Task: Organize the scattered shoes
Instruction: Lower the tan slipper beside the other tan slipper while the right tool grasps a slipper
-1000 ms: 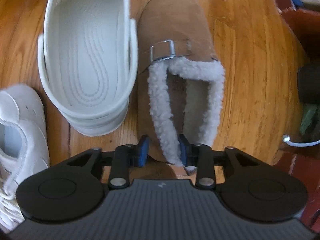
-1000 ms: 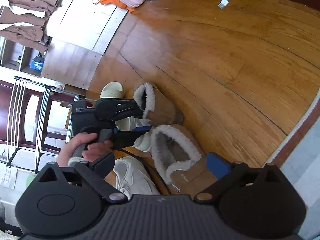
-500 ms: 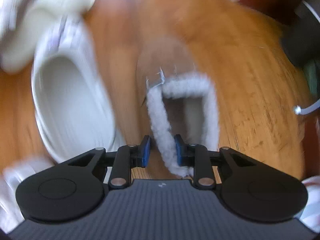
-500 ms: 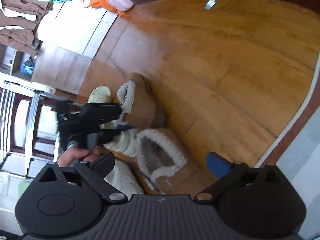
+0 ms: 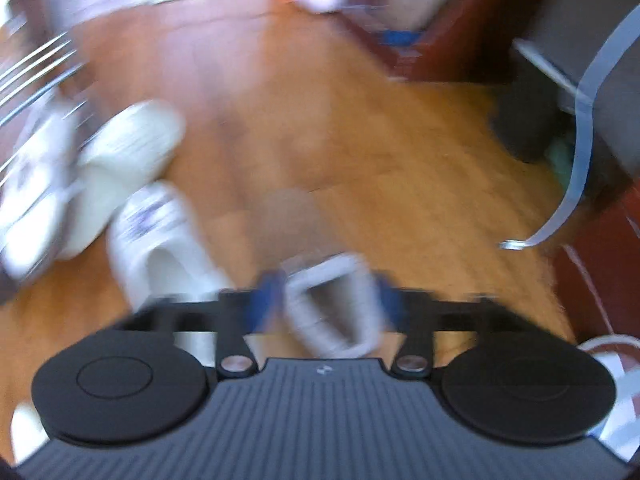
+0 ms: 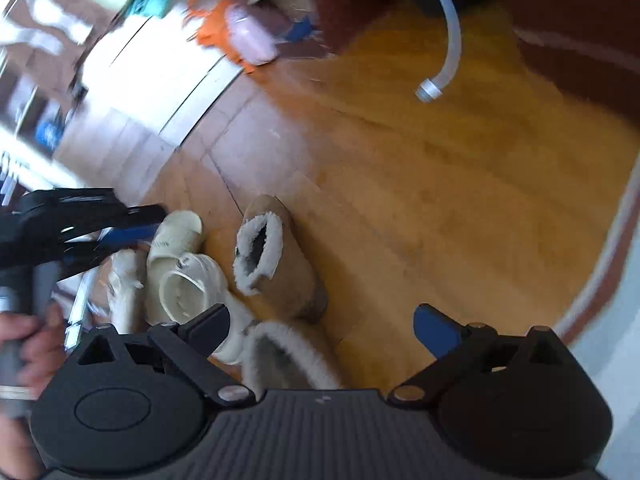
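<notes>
Two brown fleece-lined slippers lie side by side on the wood floor: one (image 6: 276, 264) stands free, the other (image 6: 288, 360) lies right under my right gripper (image 6: 322, 322), which is wide open and holds nothing. My left gripper (image 6: 136, 224) hovers up and to the left of the shoes, a hand (image 6: 24, 332) on its grip. In the blurred left wrist view its fingers (image 5: 266, 300) are spread, and the slipper's fleece collar (image 5: 312, 320) shows below the left gripper (image 5: 326, 302) without being pinched. A white clog (image 6: 188, 292), a cream slide (image 6: 176, 232) and a white sneaker (image 6: 124, 284) cluster to the left.
A white charging cable (image 6: 448, 40) curls over the floor at the far right. An orange bag with a pink pouch (image 6: 248, 36) lies by the pale floor at the back. A metal rack (image 5: 36, 60) stands at left. A dark red rug edge (image 6: 600, 280) borders the right.
My left gripper has let go of the brown slipper, spread its fingers and pulled up and back. The slipper now rests on the floor near its mate. Both cameras have swung.
</notes>
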`<action>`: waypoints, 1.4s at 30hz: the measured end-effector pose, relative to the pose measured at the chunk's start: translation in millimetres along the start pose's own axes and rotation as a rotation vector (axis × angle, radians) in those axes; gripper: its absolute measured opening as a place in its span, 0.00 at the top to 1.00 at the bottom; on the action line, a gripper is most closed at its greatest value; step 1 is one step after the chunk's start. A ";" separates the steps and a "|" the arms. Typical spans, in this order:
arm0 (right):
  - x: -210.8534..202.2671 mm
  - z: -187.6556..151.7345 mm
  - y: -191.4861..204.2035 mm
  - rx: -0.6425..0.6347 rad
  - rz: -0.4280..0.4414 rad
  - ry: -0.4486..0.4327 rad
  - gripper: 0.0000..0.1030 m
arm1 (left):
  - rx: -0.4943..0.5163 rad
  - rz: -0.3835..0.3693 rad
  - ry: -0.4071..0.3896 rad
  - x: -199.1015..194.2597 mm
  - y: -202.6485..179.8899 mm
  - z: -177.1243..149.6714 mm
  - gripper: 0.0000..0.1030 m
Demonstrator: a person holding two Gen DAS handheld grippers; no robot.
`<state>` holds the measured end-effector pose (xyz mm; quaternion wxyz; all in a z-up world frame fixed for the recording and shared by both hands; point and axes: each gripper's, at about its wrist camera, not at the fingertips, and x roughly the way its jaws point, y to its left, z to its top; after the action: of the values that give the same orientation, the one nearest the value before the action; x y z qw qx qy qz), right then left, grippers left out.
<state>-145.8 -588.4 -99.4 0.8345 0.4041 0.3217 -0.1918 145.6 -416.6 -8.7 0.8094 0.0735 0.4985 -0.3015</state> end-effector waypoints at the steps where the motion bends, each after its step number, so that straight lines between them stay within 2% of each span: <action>1: 14.5 14.4 8.0 -0.075 0.008 0.042 0.04 | -0.065 0.009 0.013 -0.9 20.4 -11.1 0.19; 2: 28.6 28.5 15.9 -0.148 0.016 0.083 0.05 | -0.145 0.025 0.033 0.6 43.2 -27.0 0.18; 4: 50.8 48.4 35.4 -0.269 -0.002 0.111 0.06 | -0.218 0.050 0.098 10.3 66.7 -48.1 0.19; 6: 78.9 69.4 64.8 -0.410 -0.045 0.106 0.08 | -0.310 0.039 0.203 32.5 93.3 -67.9 0.18; 8: 102.7 79.4 87.7 -0.519 -0.015 0.136 0.10 | -0.367 0.026 0.283 41.8 107.2 -79.8 0.18; 9: 109.9 80.7 94.2 -0.553 -0.018 0.145 0.19 | -0.376 0.023 0.309 41.4 107.6 -87.5 0.17; 10: 127.7 82.5 104.8 -0.627 -0.065 0.162 0.31 | -0.362 0.023 0.318 40.6 106.9 -92.0 0.16; 11: 145.4 84.2 115.3 -0.699 -0.111 0.180 0.30 | -0.322 0.030 0.304 36.6 101.9 -92.5 0.14; 12: 160.9 83.9 121.1 -0.740 -0.115 0.221 0.31 | -0.305 0.031 0.300 34.9 99.2 -92.2 0.14; 15: 189.2 80.0 126.5 -0.768 -0.122 0.298 0.31 | -0.238 0.007 0.277 26.7 85.3 -89.5 0.10; 16: 203.4 75.3 128.2 -0.801 -0.153 0.322 0.31 | -0.220 0.002 0.266 22.7 79.9 -87.1 0.07; 19: 233.7 63.4 127.9 -0.873 -0.233 0.310 0.31 | -0.180 0.022 0.255 20.5 72.5 -87.4 0.05; 20: 241.0 66.0 124.5 -0.834 -0.217 0.296 0.32 | -0.187 0.021 0.266 22.6 75.1 -89.4 0.05; 21: 242.1 67.7 122.1 -0.809 -0.205 0.292 0.38 | -0.196 0.020 0.279 24.7 77.8 -91.3 0.05; 24: 236.0 84.5 93.1 -0.519 -0.107 0.241 0.92 | -0.244 0.022 0.290 26.7 86.1 -93.7 0.05; 25: 230.6 88.6 81.9 -0.424 -0.084 0.220 0.92 | -0.257 0.025 0.290 26.8 88.7 -94.3 0.05; 28: 205.8 98.3 50.8 -0.143 -0.027 0.143 0.92 | -0.274 0.033 0.291 27.3 92.4 -95.7 0.05; 29: 188.4 100.8 34.8 -0.008 -0.007 0.105 0.91 | -0.275 0.036 0.293 27.6 92.5 -96.3 0.05; 30: 180.3 101.4 29.0 0.031 -0.001 0.086 0.91 | -0.270 0.037 0.295 28.1 91.0 -96.9 0.05; 33: 120.2 95.1 12.8 0.089 -0.025 -0.036 0.90 | -0.255 0.033 0.300 30.2 85.9 -97.5 0.05; 35: 76.0 79.8 1.2 0.167 -0.020 -0.082 0.89 | -0.234 0.029 0.299 31.2 79.2 -96.7 0.05; 36: 54.0 71.8 -4.6 0.207 -0.017 -0.104 0.84 | -0.225 0.029 0.299 31.6 76.9 -96.5 0.05; 38: 20.5 41.6 -11.8 0.279 -0.006 -0.065 0.78 | -0.205 0.028 0.303 31.9 72.1 -97.5 0.05; 39: 13.9 27.5 -12.1 0.257 0.025 -0.010 0.69 | -0.198 0.027 0.306 32.0 70.7 -98.2 0.05; 40: 12.1 17.5 -12.8 0.240 0.052 0.055 0.49 | -0.191 0.026 0.309 32.1 69.2 -98.9 0.05; 41: 10.1 10.3 -14.1 0.244 0.071 0.094 0.41 | -0.184 0.026 0.312 32.2 67.8 -99.6 0.05; 42: 8.8 5.8 -15.6 0.243 0.079 0.118 0.27 | -0.177 0.025 0.315 32.3 66.3 -100.4 0.05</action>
<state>-146.3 -603.0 -111.3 0.7658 0.5253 0.3285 -0.1723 116.6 -334.4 -97.6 0.7283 0.0543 0.6428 -0.2312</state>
